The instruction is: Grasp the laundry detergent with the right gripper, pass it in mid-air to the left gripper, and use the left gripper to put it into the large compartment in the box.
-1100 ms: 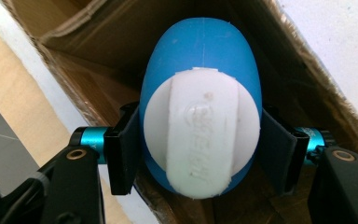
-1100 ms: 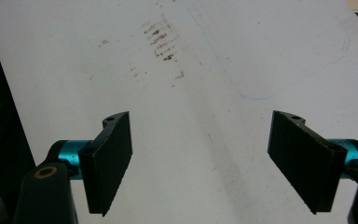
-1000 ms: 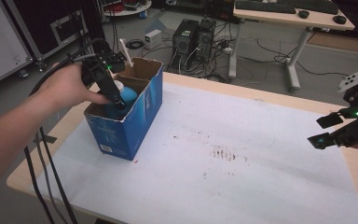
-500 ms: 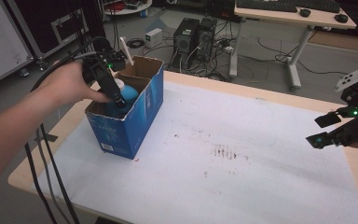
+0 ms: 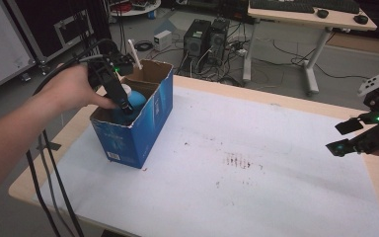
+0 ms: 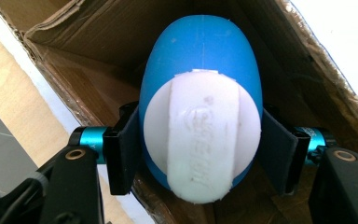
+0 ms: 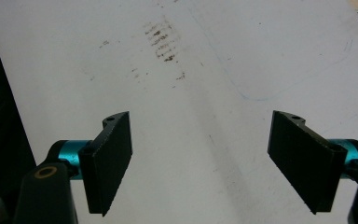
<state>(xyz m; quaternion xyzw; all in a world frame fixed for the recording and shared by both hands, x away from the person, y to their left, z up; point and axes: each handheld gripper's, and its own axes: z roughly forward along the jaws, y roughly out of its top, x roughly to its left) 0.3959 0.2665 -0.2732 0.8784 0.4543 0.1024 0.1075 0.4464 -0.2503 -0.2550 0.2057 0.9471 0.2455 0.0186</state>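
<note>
Smooth blue plastic, egg-shaped with a white embossed cap, the bottle [image 6: 200,112] sits clamped between my left gripper [image 6: 200,154]'s flat black pads inside the open cardboard box [image 5: 153,111], squeezed at its widest part so it won't slip. My right gripper [image 7: 209,158] hangs slack and wide apart over the stained white table cover [image 5: 256,168], well clear of the box.

Beyond your table's far edge: two black computer towers [image 5: 207,37] on the floor, tangled cables [image 5: 271,61] beside them, a desk [image 5: 308,15] carrying a keyboard [image 5: 281,5], black case [image 5: 54,29] far left.
</note>
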